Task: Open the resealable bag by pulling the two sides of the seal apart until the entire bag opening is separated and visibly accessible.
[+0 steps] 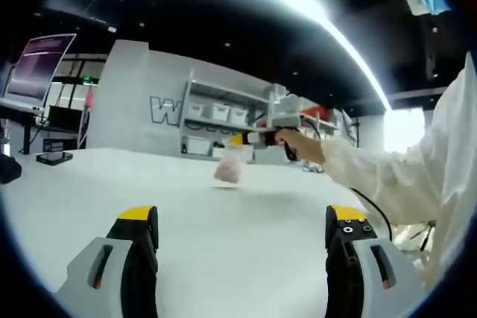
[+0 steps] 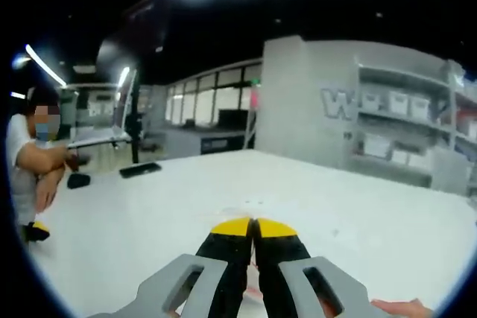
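Left gripper (image 1: pixel 242 232) low over the white table (image 1: pixel 223 258), jaws wide apart, nothing between them. Far ahead of it, right gripper (image 1: pixel 240 139) in a hand (image 1: pixel 302 144), pinching the top of the resealable bag (image 1: pixel 229 169), bag bottom resting on the table. Up close, right gripper (image 2: pixel 253 230) jaws pressed together, a thin bit of bag (image 2: pixel 253 287) squeezed between them.

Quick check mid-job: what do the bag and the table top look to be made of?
The bag: thin clear plastic film, likely; pinkish contents show through it and it sags from the right gripper. Too blurred for finish. The table: smooth matte white surface, perhaps laminate; it shows soft shadows, no glare.
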A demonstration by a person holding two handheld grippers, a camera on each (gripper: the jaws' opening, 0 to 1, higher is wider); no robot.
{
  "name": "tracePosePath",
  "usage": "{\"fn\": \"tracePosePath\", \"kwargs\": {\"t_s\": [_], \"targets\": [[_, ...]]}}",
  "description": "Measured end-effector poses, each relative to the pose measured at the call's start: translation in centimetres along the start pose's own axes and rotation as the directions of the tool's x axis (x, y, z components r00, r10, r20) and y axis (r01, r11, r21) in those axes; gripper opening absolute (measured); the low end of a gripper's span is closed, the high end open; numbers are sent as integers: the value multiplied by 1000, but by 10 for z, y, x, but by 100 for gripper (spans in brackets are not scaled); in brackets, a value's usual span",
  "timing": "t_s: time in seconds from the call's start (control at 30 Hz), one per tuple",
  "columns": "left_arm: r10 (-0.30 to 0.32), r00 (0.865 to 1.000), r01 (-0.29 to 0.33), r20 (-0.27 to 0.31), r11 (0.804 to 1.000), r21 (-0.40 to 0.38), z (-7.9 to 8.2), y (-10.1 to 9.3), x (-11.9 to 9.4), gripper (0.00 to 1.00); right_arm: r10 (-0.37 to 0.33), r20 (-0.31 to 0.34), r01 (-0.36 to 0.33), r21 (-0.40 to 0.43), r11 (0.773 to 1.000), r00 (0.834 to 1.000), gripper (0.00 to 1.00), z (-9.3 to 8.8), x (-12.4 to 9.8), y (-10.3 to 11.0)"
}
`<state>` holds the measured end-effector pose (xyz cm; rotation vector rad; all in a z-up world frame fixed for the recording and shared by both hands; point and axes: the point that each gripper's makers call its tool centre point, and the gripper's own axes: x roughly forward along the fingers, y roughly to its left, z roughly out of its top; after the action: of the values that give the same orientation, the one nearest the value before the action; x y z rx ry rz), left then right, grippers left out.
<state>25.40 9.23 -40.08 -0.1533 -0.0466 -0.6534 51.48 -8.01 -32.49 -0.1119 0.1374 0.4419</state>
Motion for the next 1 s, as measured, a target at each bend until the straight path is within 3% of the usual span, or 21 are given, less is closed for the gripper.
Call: {"fn": "tracePosePath", "kwargs": {"t_s": [0.3,1.0], "targets": [[4,1000,-4,0,1000,0,1,1,-1,91,-30,-17,30,9,1000,999,0,3,15,-12],[4,1000,-4,14,1000,6,9,5,-4,91,-39,-43,42,66,997,998,0,8,44,-14]]}}
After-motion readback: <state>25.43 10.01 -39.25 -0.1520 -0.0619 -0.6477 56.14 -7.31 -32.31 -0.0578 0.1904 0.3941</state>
